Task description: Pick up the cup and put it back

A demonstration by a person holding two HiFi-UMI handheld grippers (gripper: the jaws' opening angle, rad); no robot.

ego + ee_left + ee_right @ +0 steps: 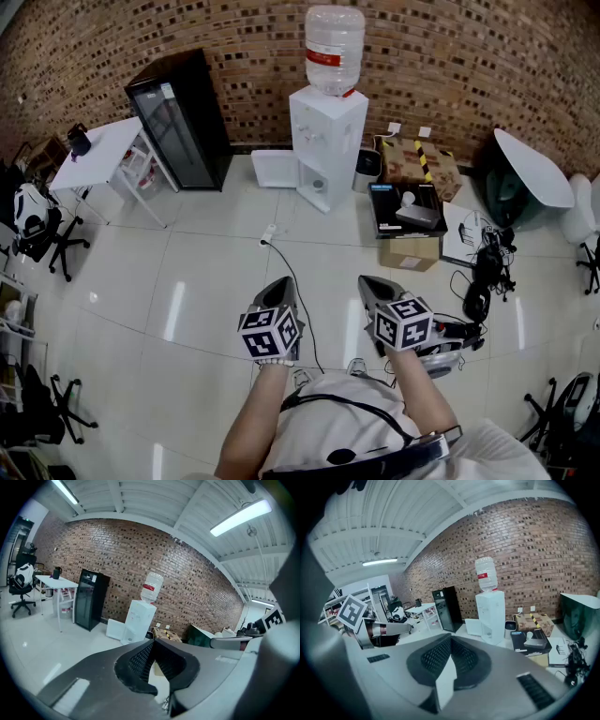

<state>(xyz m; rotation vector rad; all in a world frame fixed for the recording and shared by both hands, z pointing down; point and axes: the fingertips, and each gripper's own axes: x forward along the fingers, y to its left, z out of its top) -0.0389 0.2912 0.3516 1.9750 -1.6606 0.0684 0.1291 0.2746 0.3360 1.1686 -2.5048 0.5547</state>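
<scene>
Left gripper (281, 284) and right gripper (373, 283) are both pinched closed and empty, well short of the water dispenser (324, 141). No cup shows, so I'd step toward the dispenser and open one gripper first.

Grey grippers (281, 289), black-and-white marker cubes (270, 333), white shirt (347, 412)

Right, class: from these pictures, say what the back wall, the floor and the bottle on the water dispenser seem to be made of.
Back wall: rough red-brown brick, with mortar lines visible.
Floor: glossy white tiles, probably ceramic; it shows grid joints and lamp reflections.
Bottle: likely clear plastic, with a see-through body.
</scene>
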